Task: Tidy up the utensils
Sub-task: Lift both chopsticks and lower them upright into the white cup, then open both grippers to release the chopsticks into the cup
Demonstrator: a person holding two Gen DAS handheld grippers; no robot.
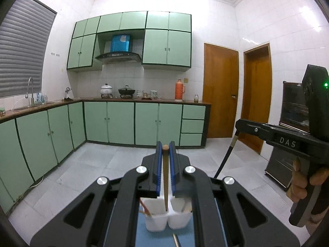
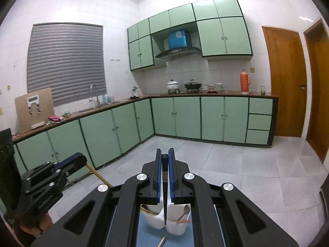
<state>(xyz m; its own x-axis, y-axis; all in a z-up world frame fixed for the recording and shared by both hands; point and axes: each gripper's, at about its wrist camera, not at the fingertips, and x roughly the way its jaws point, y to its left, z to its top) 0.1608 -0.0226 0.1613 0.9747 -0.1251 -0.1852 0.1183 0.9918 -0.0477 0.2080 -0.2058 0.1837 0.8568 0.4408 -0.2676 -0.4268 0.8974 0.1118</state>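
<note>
A: Left wrist view first. What's the left hand-held gripper (image 1: 165,147) doing?

B: Clenched on a wooden chopstick (image 1: 165,177), which hangs tip-down over the white holder (image 1: 167,219), about at the wall between its two cups. The holder stands on a blue mat (image 1: 144,236). The right hand-held gripper (image 1: 238,123), to the holder's right, grasps a dark chopstick (image 1: 225,156).

A: Right wrist view?

B: The same dark chopstick (image 2: 165,187) is pinched there, its point above the holder (image 2: 170,224). The holder's cups already carry some utensils.

A: Which step, then?

B: I'd judge both sticks are being carried for sorting. Next calls for lining each tip over the proper cup, lowering, then letting go.
</note>
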